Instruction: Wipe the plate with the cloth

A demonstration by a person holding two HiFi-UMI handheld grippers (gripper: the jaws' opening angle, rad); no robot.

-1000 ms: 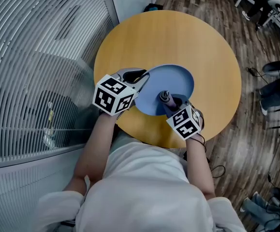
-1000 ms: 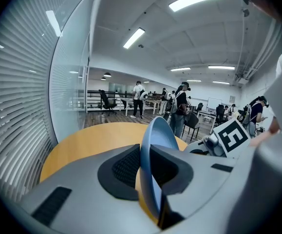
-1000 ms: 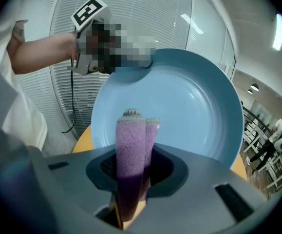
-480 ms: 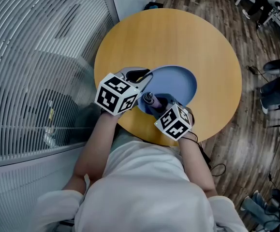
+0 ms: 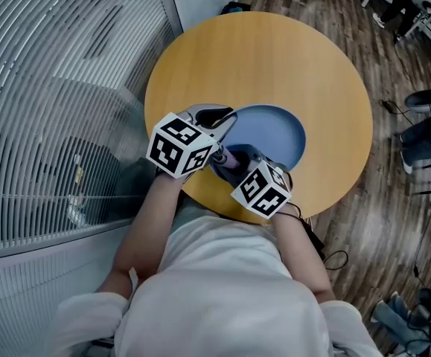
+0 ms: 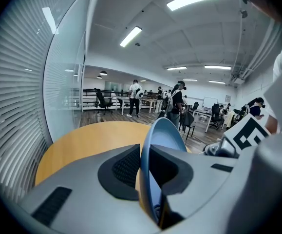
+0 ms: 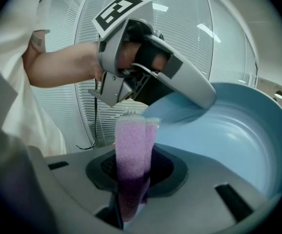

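Blue plate hangs over the counter's 6 o'clock edge, tilted. Its 10 o'clock rim is clamped in the left hand-held gripper. Purple cloth, pinched upright in the right hand-held gripper, sits at the plate's 8 o'clock inner face. Judgement: wiping is mid-course, and the face toward 2 o'clock probably remains. No soil is visible, so coverage cannot be confirmed.
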